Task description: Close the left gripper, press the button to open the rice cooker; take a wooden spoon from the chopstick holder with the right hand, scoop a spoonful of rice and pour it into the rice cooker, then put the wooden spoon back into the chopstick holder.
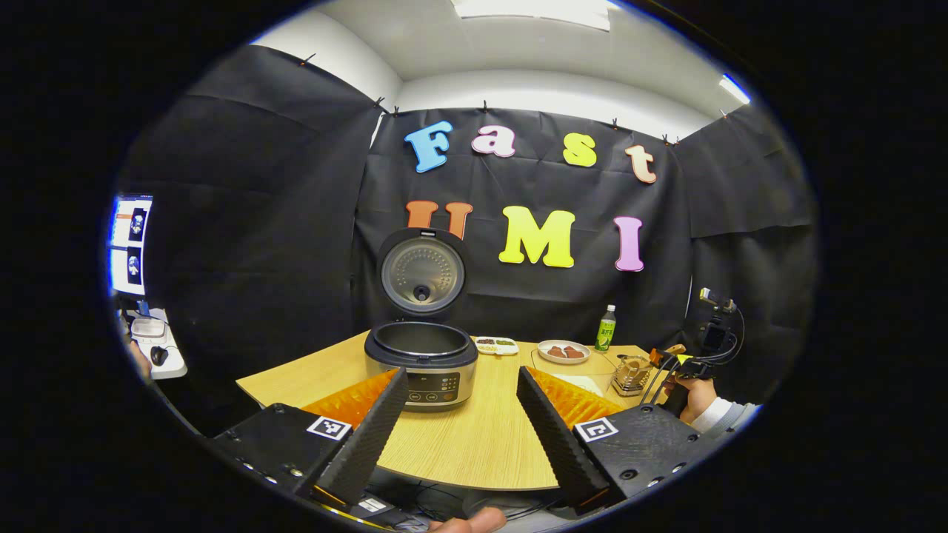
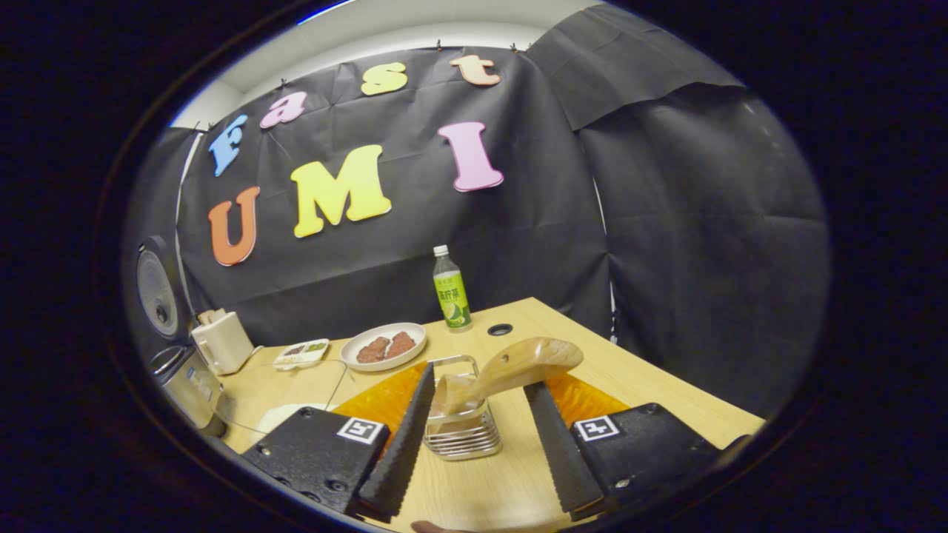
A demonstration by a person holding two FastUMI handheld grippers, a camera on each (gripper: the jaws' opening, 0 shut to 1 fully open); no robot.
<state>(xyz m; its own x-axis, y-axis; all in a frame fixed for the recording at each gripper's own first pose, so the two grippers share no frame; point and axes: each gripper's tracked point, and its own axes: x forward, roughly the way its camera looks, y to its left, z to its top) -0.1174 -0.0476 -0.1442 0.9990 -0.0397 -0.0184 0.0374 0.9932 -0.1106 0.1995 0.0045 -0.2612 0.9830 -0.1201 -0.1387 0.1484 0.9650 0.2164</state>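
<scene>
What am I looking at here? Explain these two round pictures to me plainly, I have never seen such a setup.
A person holds a two-finger tool in each hand, and each tool carries its own camera. The left gripper view looks past the open left tool at a rice cooker with its lid raised, on a wooden table. At its right edge a hand holds the other tool. The right gripper view looks past the open right tool at a chopstick holder with a wooden spoon leaning in it. Behind are a plate of food and a bottle. Nothing is held.
</scene>
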